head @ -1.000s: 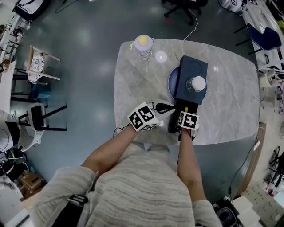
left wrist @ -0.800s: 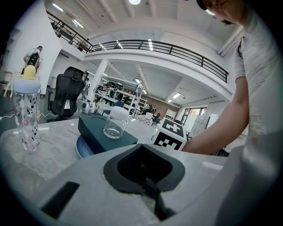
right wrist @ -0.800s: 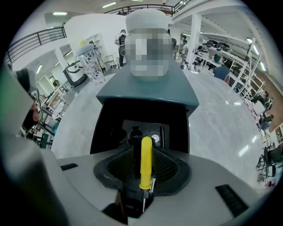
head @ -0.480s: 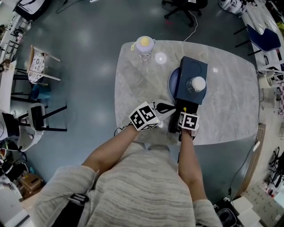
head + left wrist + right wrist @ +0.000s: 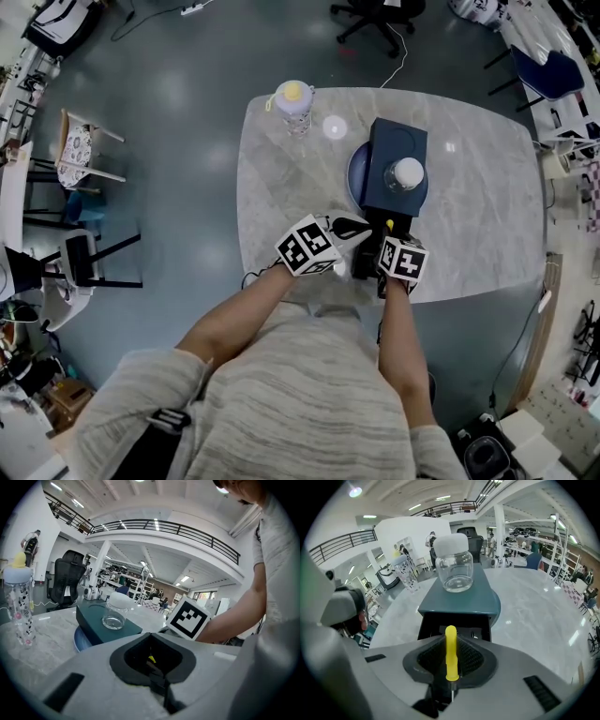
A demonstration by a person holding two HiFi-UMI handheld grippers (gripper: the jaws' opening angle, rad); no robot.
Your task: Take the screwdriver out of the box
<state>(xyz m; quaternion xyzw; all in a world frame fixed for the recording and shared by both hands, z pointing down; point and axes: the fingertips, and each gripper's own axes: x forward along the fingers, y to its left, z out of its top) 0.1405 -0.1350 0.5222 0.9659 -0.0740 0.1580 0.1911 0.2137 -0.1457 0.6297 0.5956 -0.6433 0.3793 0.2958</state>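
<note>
Right gripper view: right gripper (image 5: pixel 451 641) jaws clamped on yellow screwdriver (image 5: pixel 451 660) handle, at open drawer (image 5: pixel 454 623) of teal box (image 5: pixel 461 597). Left gripper (image 5: pixel 153 663): jaws closed, empty, nr box.

Head view: both forearms reach forward from the torso, bare below the sleeves. The left forearm (image 5: pixel 234 314) angles inward toward the right gripper's side, and the right forearm (image 5: pixel 398 333) runs nearly straight ahead. The left gripper (image 5: pixel 349 228) points obliquely at the right gripper (image 5: pixel 388 234), its tip just beside that gripper's jaws. The left marker cube (image 5: pixel 305 247) and the right marker cube (image 5: pixel 402 260) face upward. Left gripper view: jaws closed together, with nothing between the pads. Right gripper view: jaws clamped on the yellow handle of the screwdriver (image 5: pixel 451 653). The handle lies along the jaw axis, rounded end forward, metal shaft running back toward the camera.
</note>
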